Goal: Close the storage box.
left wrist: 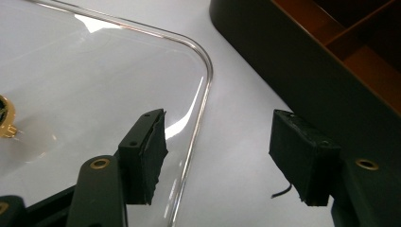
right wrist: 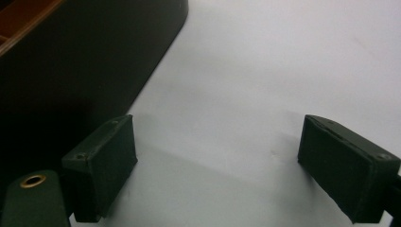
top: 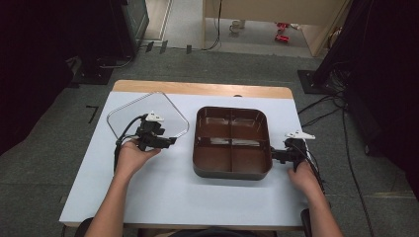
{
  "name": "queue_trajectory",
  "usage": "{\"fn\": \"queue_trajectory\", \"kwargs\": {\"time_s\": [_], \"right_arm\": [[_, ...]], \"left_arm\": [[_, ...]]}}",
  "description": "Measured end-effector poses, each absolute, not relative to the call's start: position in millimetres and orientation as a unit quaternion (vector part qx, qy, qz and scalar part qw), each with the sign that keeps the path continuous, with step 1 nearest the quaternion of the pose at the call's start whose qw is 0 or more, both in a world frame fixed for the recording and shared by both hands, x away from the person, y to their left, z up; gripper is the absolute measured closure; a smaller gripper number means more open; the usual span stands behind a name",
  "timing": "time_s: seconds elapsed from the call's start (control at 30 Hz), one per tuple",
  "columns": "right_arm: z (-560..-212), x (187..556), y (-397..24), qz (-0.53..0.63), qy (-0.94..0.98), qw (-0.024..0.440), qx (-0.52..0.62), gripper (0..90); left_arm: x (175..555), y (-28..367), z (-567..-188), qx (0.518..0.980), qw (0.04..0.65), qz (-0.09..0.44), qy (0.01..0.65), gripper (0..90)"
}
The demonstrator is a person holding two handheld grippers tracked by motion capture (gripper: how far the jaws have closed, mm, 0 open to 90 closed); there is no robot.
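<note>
We see the tray (top: 231, 170) at centre frame on the white table (top: 163, 192): dark, glossy, rounded-square, split into four brown compartments, all bare. The lid (top: 123, 116), a clear rounded square with a thin raised rim, lies flat at left of centre, just beside the tray. Our left gripper (top: 170, 141) hangs over the lid's near corner, jaws apart around the rim, nothing clamped. Our right gripper (top: 273, 154) sits at the tray's right wall, jaws wide, holding nothing.

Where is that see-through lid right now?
In the high view the clear lid lies flat on the table's left side, just left of the brown divided tray, with the left gripper over its near edge.
</note>
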State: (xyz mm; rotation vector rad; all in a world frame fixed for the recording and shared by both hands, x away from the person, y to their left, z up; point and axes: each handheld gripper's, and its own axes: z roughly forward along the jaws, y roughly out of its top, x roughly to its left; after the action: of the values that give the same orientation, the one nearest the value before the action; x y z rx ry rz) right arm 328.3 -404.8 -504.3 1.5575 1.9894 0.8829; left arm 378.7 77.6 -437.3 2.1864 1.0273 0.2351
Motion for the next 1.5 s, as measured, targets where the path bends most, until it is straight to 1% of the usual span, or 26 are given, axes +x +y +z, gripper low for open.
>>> {"fn": "queue_trajectory", "kwargs": {"time_s": [0.17, 0.3, 0.33, 0.43, 0.7, 1.0, 1.03, 1.1, 1.37, 1.47, 1.5], "right_arm": [[-504.3, 328.3, -404.8, 0.321, 0.723, 0.23, 0.566, 11.7], [-504.3, 328.2, -404.8, 0.321, 0.723, 0.231, 0.566, 11.7], [-504.3, 328.2, -404.8, 0.321, 0.723, 0.231, 0.566, 11.7], [-504.3, 328.2, -404.8, 0.321, 0.723, 0.23, 0.566, 11.7], [-504.4, 328.3, -404.7, 0.322, 0.723, 0.231, 0.567, 11.7], [-504.4, 328.3, -404.8, 0.322, 0.723, 0.231, 0.566, 11.7], [-504.4, 328.3, -404.8, 0.322, 0.723, 0.231, 0.566, 11.7], [-504.4, 328.3, -404.8, 0.322, 0.723, 0.231, 0.566, 11.7], [-504.4, 328.2, -404.8, 0.322, 0.723, 0.231, 0.566, 11.7], [-504.4, 328.2, -404.8, 0.322, 0.723, 0.231, 0.566, 11.7], [-504.4, 328.2, -404.8, 0.322, 0.723, 0.231, 0.566, 11.7]], "left_arm": [[386.5, 79.1, -434.0, 0.844, 0.347, 0.1, 0.396, 40.8], [393.4, 82.5, -433.1, 0.842, 0.353, 0.094, 0.397, 40.1], [394.7, 83.3, -432.1, 0.842, 0.353, 0.097, 0.396, 41.9], [400.0, 86.4, -429.1, 0.841, 0.352, 0.103, 0.397, 43.4], [413.4, 95.9, -425.6, 0.836, 0.352, 0.107, 0.408, 42.4], [428.4, 112.7, -420.4, 0.827, 0.347, 0.138, 0.421, 41.4], [431.6, 118.7, -420.9, 0.822, 0.347, 0.142, 0.43, 39.8], [434.1, 124.6, -422.9, 0.814, 0.352, 0.143, 0.439, 39.7], [439.5, 136.5, -435.4, 0.812, 0.337, 0.15, 0.453, 36.3], [440.8, 138.6, -439.7, 0.812, 0.333, 0.146, 0.456, 36.3], [440.3, 140.4, -444.8, 0.809, 0.334, 0.153, 0.459, 37.1]]}}
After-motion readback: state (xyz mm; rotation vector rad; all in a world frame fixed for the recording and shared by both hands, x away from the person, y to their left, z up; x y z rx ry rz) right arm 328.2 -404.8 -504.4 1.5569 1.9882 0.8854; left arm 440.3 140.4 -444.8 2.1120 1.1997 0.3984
